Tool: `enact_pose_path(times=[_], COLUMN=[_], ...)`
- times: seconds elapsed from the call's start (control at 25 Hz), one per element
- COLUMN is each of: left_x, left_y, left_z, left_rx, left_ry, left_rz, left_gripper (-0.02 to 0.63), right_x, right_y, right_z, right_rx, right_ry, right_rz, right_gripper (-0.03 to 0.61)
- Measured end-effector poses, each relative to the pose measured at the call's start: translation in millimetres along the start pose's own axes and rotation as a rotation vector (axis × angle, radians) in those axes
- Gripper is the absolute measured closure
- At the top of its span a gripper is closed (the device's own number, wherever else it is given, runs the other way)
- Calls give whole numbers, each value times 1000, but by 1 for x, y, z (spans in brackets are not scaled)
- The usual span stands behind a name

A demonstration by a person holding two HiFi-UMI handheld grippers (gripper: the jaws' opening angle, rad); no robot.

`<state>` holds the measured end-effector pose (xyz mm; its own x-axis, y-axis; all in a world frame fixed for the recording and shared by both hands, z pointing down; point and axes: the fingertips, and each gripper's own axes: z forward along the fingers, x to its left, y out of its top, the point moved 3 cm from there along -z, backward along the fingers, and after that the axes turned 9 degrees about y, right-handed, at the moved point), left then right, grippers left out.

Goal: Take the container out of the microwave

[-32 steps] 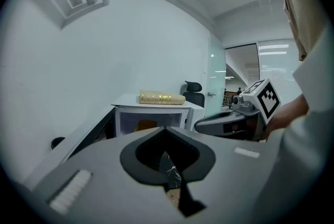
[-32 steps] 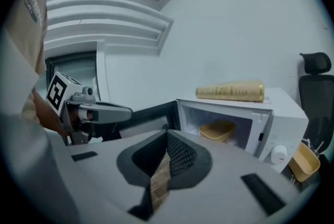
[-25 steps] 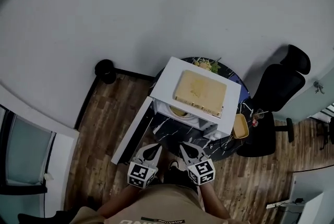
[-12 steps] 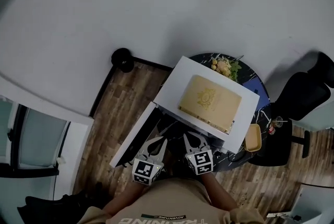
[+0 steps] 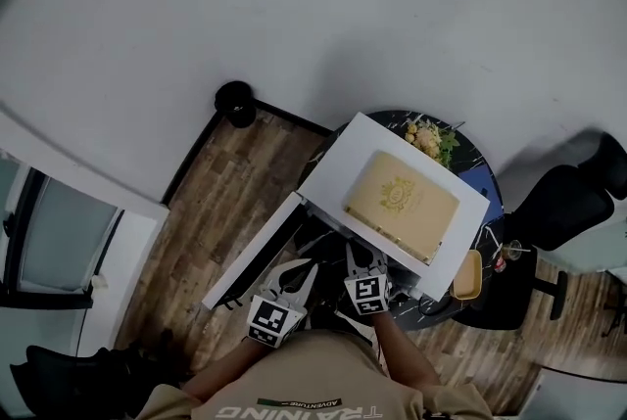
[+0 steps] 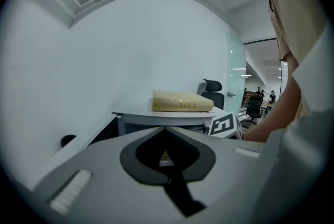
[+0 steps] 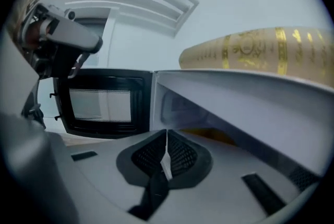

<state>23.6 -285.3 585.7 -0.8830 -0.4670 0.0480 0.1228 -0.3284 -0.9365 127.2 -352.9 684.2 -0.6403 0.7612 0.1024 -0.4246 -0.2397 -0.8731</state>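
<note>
The white microwave (image 5: 338, 154) stands on a dark round table with its door (image 5: 253, 252) swung open to the left. In the head view its top hides the inside. In the right gripper view the cavity (image 7: 209, 113) shows a yellow-orange container (image 7: 222, 137) on its floor. My left gripper (image 5: 306, 263) and right gripper (image 5: 359, 250) sit side by side just in front of the opening. Each has its jaws together with nothing held. The left gripper (image 6: 166, 128) points at the microwave's front. The right gripper (image 7: 167, 131) points into the cavity beside the open door (image 7: 102, 104).
A tan book (image 5: 402, 205) lies on the microwave's top. A yellow bowl (image 5: 467, 274) and a glass (image 5: 509, 252) sit on the table's right edge, flowers (image 5: 431, 139) at its back. A black office chair (image 5: 568, 203) stands to the right, a black round object (image 5: 235, 98) by the wall.
Both grippers have moved forward to the microwave's opening. The head view has shifted, so the container seen inside a second ago is now hidden under the microwave's top.
</note>
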Motion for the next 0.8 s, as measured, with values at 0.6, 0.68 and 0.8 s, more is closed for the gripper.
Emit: enact_pose_path(times=[0.6,0.68,0.8], left_x=[45,43,44], left_y=[-8,-10,-16], left_z=[-14,-17,-21], left_rx=[-31,-24,-7], left_ry=[66,56,52], left_rz=[-82,-72,-66], left_gripper=[606,606,606], right_x=[-21,-22,-25], right_y=[-19,-25,-24], right_z=[64,69,77], right_rx=[184,221,242], right_ry=[48,55,58], right_rz=[-35,-66,-108], right_gripper=[568,568,568])
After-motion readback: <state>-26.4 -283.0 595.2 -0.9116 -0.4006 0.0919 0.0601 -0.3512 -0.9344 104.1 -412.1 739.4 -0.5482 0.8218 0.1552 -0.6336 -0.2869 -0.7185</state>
